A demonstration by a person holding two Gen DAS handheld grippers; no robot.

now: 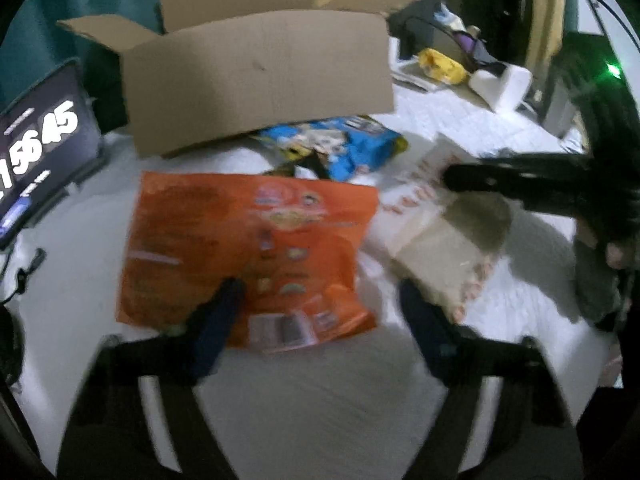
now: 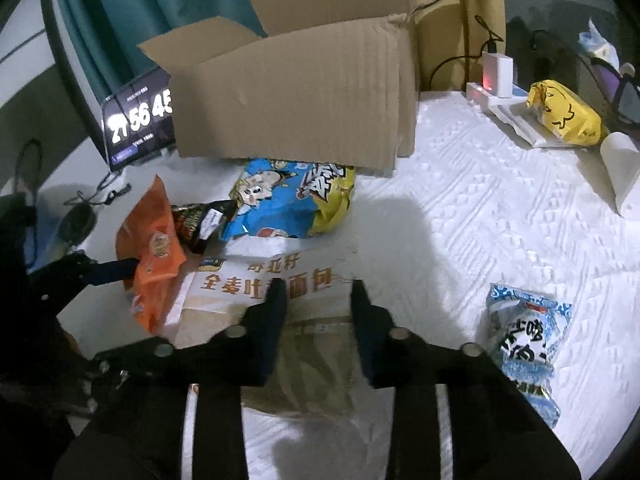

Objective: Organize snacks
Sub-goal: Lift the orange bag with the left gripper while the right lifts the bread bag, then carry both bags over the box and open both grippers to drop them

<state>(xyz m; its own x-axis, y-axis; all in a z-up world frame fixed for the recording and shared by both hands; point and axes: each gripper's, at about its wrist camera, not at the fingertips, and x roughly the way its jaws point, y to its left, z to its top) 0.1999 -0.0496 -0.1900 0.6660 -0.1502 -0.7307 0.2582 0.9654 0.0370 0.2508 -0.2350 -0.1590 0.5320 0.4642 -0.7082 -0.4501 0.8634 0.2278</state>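
Observation:
An open cardboard box (image 1: 256, 76) (image 2: 296, 96) stands at the back of the white bed. In front of it lie a blue cartoon snack bag (image 1: 340, 148) (image 2: 288, 200), an orange snack bag (image 1: 248, 252) (image 2: 154, 256), a small dark packet (image 2: 200, 220) and a white toast bread bag (image 1: 436, 240) (image 2: 276, 280). My left gripper (image 1: 320, 308) (image 2: 120, 270) is open, its jaws either side of the orange bag's near edge. My right gripper (image 2: 318, 300) (image 1: 452, 178) is open over the bread bag.
A tablet showing a clock (image 1: 36, 152) (image 2: 138, 116) leans at the left. A light blue snack pack (image 2: 524, 340) lies on the right. A yellow bag (image 2: 564, 116) (image 1: 442, 66), a white charger (image 2: 496, 76) and cables sit at the back right.

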